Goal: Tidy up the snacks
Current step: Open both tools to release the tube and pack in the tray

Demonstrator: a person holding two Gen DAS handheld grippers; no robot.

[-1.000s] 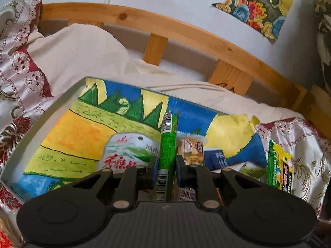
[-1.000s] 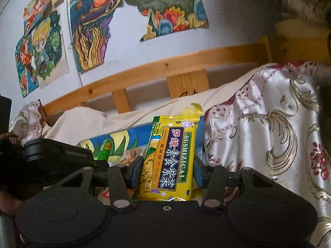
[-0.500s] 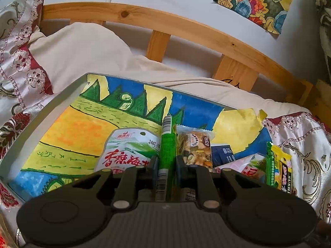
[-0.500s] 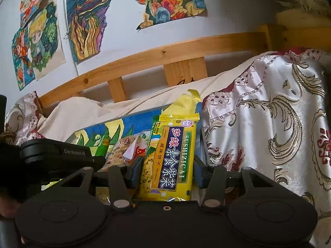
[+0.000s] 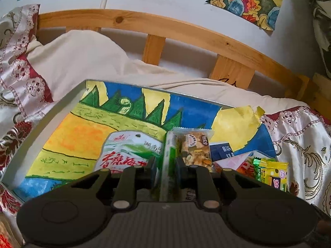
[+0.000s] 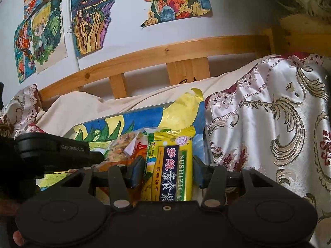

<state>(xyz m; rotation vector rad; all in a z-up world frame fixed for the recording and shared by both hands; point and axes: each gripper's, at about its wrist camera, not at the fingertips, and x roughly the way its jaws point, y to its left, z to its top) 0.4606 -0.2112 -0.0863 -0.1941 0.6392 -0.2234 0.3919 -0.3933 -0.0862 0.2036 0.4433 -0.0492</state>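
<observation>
Tray [image 5: 62,111] of grey metal, shallow-rimmed, lying on a bed and lined with a painted sheet [image 5: 86,136] of green hills, blue sky and yellow sun. Contents are crowded into its near right part: one white-and-green seaweed packet [image 5: 126,150] with red characters, one clear-wrapped nut bar [image 5: 194,148], one dark blue packet [image 5: 221,150], and pink and red wrappers too overlapped to count. The far and left parts of the tray lie bare, giving open room there; its left rim runs beside patterned bedding [image 5: 16,82], its far rim beside a cream pillow [image 5: 82,57].

Left gripper [image 5: 165,165]: jaws pressed almost together, pinching one thin green packet [image 5: 170,155] held edge-on above the near middle of the tray, between the seaweed packet and the nut bar.

Right gripper [image 6: 167,171]: jaws partly spread, clamped on the two long sides of one yellow biscuit packet [image 6: 173,165] with a dark blue label, held upright over the right end of the tray, close to its right rim [image 6: 205,136]. Just right of that rim rises a fold of white satin quilt [image 6: 269,124], leaving little room on that side. The left gripper's black body appears at left in the right wrist view, near the yellow packet but apart from it.

Wooden headboard [image 5: 186,31] with slats and wall drawings [image 6: 93,16] close the far side.
</observation>
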